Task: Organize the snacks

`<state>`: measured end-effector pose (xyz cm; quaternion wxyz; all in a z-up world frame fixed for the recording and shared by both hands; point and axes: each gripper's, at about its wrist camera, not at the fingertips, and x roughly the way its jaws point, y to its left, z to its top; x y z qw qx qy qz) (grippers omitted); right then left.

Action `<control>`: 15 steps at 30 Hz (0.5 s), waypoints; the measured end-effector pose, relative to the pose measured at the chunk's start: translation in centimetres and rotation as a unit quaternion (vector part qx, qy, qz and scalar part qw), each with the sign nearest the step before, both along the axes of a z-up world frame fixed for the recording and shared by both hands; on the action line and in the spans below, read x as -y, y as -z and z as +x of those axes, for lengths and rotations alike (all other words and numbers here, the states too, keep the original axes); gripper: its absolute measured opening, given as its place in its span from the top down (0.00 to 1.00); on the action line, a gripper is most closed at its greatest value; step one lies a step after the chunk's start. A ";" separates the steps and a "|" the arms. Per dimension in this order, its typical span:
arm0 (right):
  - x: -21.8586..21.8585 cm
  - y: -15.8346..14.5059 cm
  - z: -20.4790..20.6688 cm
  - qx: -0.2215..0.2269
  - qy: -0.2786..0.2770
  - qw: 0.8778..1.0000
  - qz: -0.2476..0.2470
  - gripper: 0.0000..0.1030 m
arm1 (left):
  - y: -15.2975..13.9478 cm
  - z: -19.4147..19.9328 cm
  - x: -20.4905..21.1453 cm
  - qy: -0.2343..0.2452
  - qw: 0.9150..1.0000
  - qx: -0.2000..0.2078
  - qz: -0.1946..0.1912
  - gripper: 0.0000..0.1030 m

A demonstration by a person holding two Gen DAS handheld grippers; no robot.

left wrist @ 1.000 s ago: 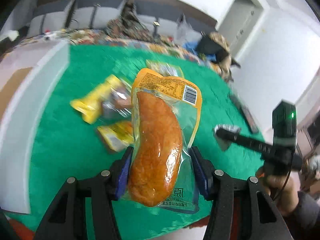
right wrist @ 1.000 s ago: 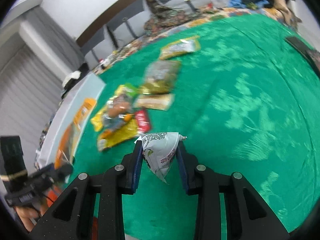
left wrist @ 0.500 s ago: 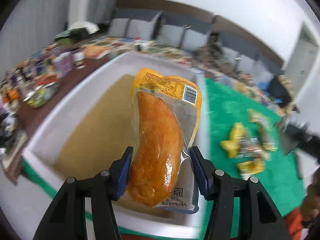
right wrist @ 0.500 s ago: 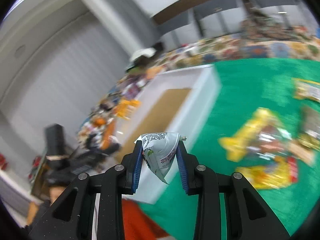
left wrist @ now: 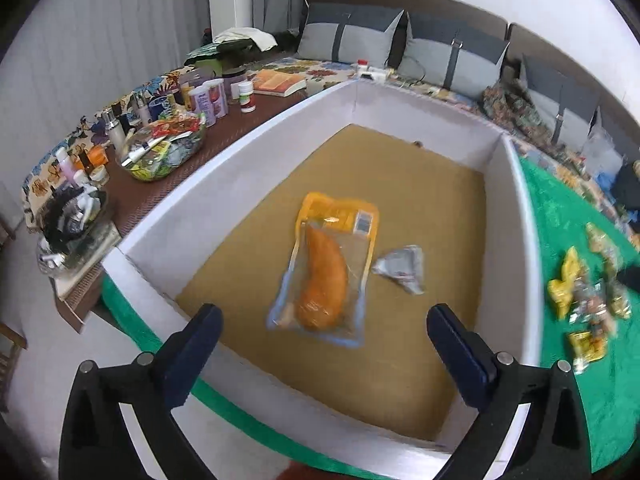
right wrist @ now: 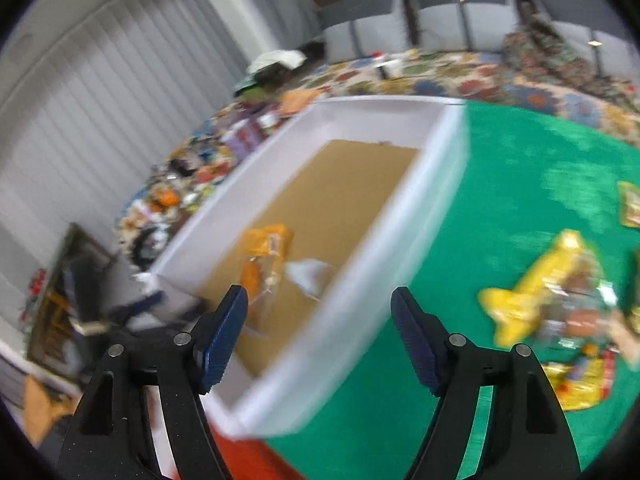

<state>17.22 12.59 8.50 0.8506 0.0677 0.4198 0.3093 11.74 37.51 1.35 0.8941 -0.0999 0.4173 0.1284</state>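
Observation:
A white box (left wrist: pixel 508 216) with a brown floor stands at the edge of the green table. On that floor lie an orange sausage packet (left wrist: pixel 326 276) and, just right of it, a small silver snack bag (left wrist: pixel 402 268). Above the box's near side hangs my left gripper (left wrist: pixel 320 340), its jaws opening wide with nothing between them. My right gripper (right wrist: pixel 320 320) hovers over the near right wall of the box (right wrist: pixel 360 280), jaws opening and empty. The blurred right wrist view shows the sausage packet (right wrist: pixel 262 256) and the silver bag (right wrist: pixel 310 276) inside.
Loose snack packets (left wrist: pixel 580 296) lie on the green cloth (left wrist: pixel 560 200) right of the box; the same yellow packets (right wrist: pixel 552 292) show on the cloth (right wrist: pixel 520 184). A brown side table (left wrist: pixel 132 200) left of the box holds bottles, jars and bowls. Sofa cushions line the back.
Both grippers swung from the green cloth over to the white box and opened. The sausage packet left the left jaws and the silver bag left the right jaws; both now lie in the box.

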 end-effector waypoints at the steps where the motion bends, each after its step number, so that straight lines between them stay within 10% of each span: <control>1: 1.6 0.4 -0.2 0.008 0.013 1.000 -0.011 0.25 | -0.4 -0.1 0.8 0.003 1.000 0.007 -0.011 0.02; 8: 17.4 7.9 -4.5 0.048 0.130 0.980 -0.143 0.25 | -2.1 -0.6 10.4 0.090 0.990 0.040 -0.101 0.02; 15: 32.4 14.4 -10.2 0.006 0.273 0.946 -0.177 0.25 | 2.1 0.0 23.8 0.206 0.975 -0.020 -0.079 0.02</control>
